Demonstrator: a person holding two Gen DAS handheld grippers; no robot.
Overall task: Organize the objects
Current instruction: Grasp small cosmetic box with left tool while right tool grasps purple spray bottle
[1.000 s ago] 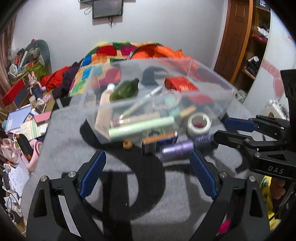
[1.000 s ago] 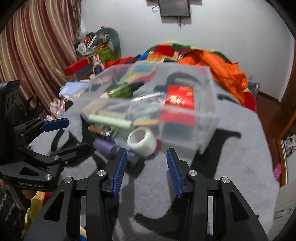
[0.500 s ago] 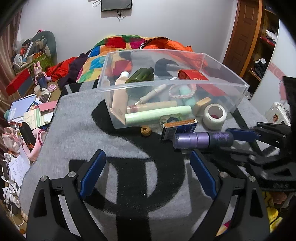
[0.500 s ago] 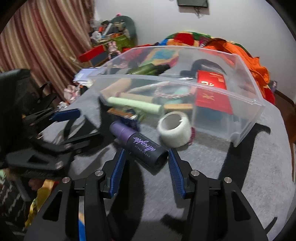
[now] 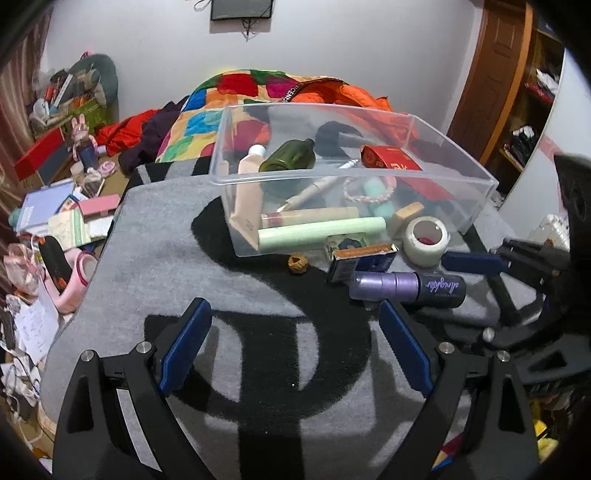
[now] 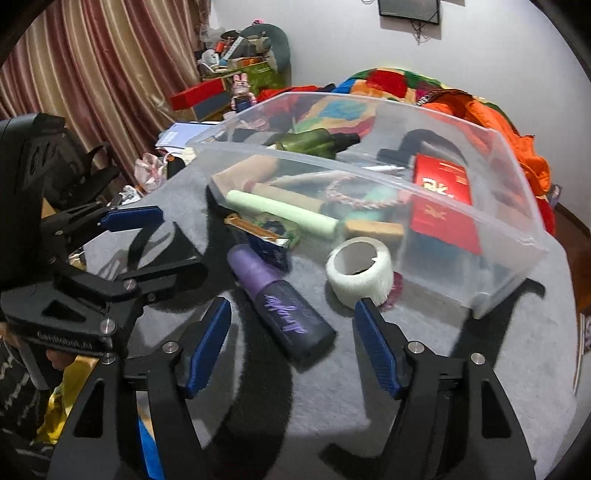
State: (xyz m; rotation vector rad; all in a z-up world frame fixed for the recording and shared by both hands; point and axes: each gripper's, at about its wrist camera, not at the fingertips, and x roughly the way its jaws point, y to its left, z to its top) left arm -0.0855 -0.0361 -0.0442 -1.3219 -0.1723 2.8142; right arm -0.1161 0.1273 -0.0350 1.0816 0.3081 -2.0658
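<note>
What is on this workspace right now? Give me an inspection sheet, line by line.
Surface: grey blanket with black pattern.
Job's things: purple spray bottle lying on its side between the open fingers of the right gripper, ungripped; tape roll, small blue box and small brown ball outside the clear bin; green bottle, red box, tubes inside the bin.
Clutter: books, boxes and toys left of the blanket.
Grippers: right gripper open; left gripper open, empty.
Cables: wires hanging below the wall screen.
Surroundings: colourful quilt, curtain, wooden door.
</note>
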